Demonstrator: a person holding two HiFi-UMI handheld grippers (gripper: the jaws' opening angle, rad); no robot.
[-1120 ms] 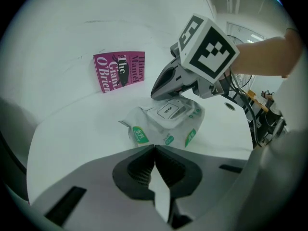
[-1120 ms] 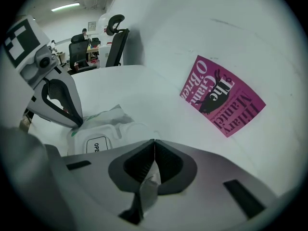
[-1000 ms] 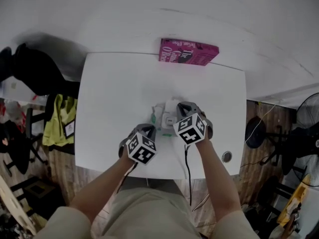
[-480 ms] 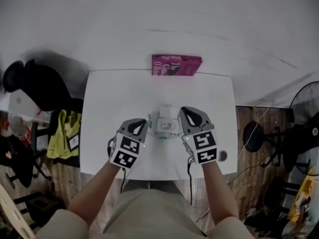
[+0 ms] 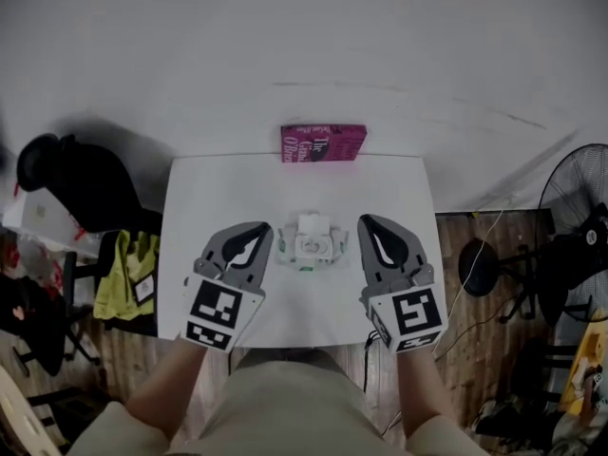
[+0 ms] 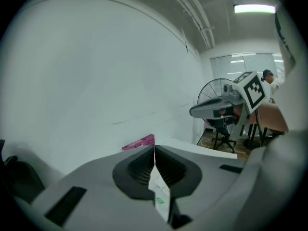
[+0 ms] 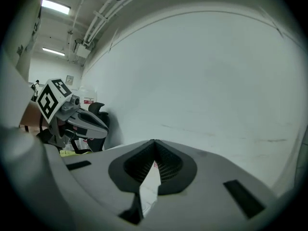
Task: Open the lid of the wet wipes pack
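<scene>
The wet wipes pack lies flat in the middle of the white table, white with green print. Its white lid looks flipped back toward the far side. My left gripper hangs above the table to the pack's left, my right gripper to its right. Both are raised well off the pack and shut with nothing between the jaws. In the left gripper view the closed tips meet, and a strip of the pack shows far below them. The right gripper's closed tips also meet.
A magenta book stands at the table's far edge against the white wall. A black chair and a yellow-green cloth are to the left. A floor fan and a stool stand on the right.
Both grippers have risen from beside the pack and spread apart, left one leftward, right one rightward. The pack stays on the table.
</scene>
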